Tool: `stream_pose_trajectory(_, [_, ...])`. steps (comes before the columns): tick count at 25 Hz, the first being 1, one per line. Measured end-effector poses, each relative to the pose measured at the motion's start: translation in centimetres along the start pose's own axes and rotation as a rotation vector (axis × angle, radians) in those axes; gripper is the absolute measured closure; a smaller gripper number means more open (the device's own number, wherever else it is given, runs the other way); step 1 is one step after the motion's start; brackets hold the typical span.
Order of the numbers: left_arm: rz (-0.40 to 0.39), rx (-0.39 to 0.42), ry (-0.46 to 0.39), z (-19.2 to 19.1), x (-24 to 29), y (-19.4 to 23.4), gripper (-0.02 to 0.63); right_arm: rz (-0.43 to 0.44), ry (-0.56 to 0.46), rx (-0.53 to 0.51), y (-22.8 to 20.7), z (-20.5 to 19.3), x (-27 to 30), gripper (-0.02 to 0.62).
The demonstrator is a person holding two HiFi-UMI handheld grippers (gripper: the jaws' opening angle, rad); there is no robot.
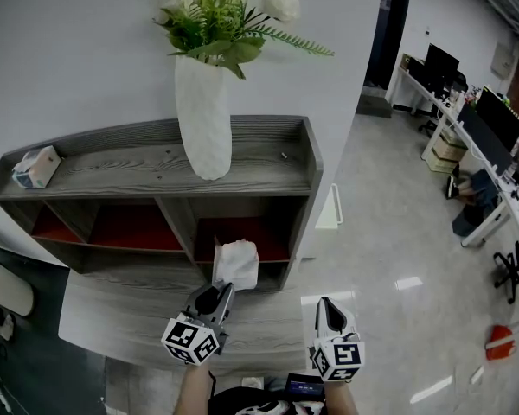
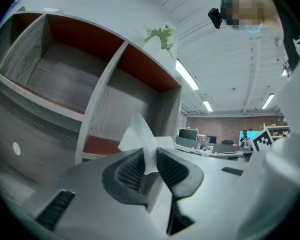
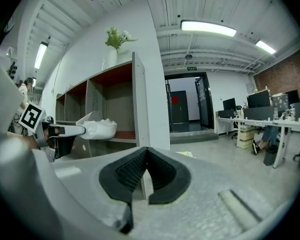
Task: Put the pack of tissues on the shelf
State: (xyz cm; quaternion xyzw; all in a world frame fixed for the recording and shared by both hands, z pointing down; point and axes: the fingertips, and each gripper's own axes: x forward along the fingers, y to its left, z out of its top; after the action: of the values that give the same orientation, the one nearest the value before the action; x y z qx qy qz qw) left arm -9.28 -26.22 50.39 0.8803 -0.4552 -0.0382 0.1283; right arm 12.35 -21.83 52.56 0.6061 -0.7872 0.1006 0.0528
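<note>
The pack of tissues is white and soft, and hangs in front of the lower right compartment of the grey wooden shelf unit. My left gripper is shut on its near edge. In the left gripper view a thin white flap of the pack is pinched between the black pads, with the compartment's red back behind it. In the right gripper view the pack sits at the tip of the left gripper. My right gripper hovers beside it, right of the shelf, shut and empty.
A white vase of flowers stands on the shelf top, with a small tissue box at its left end. A low grey board lies under the grippers. Glossy floor and office desks spread to the right.
</note>
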Motion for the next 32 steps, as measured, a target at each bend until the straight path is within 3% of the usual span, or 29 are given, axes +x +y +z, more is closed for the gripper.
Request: stream_pose_trajectory(32, [0.005,-0.01,0.009,0.5,3.6,2.2,0.539,-0.011,0.029,0.04,-2.0,0.0,4.1,0.592])
